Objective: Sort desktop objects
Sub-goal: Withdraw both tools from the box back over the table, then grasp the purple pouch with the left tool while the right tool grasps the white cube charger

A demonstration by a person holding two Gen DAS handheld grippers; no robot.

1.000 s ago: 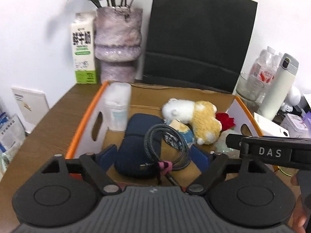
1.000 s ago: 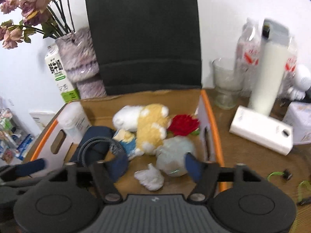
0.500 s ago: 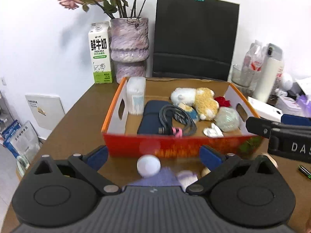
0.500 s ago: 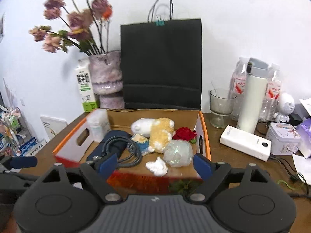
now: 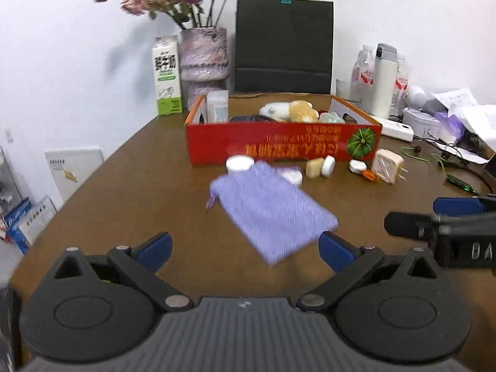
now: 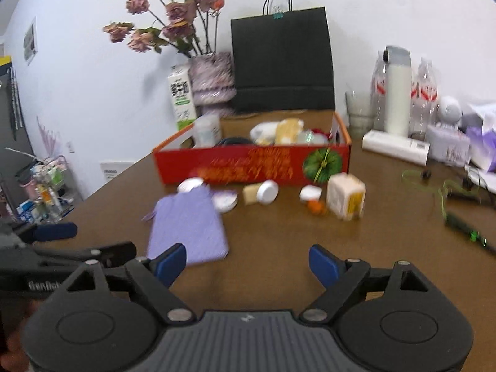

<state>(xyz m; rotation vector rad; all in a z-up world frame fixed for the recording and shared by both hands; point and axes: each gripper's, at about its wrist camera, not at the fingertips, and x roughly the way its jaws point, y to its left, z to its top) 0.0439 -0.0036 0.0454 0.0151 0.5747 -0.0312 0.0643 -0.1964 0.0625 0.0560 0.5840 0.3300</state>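
Lilac cloth pouch (image 5: 269, 210) lies flat on the brown desk (image 5: 139, 186), just in front of the red box (image 5: 279, 147); small white jars (image 5: 238, 163) and a plug adapter (image 5: 387, 166) sit along the box's front; left tongs (image 5: 245, 248) gape wide, having just been opening, nothing between them; right tongs (image 6: 248, 262) stand apart, likewise empty.

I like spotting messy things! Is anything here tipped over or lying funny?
Yes. A small jar lies tipped on its side on the table before the red box, white lid facing sideways. The purple pouch sprawls crookedly, partly covering a round white tin. The box's printing also reads upside down from here.
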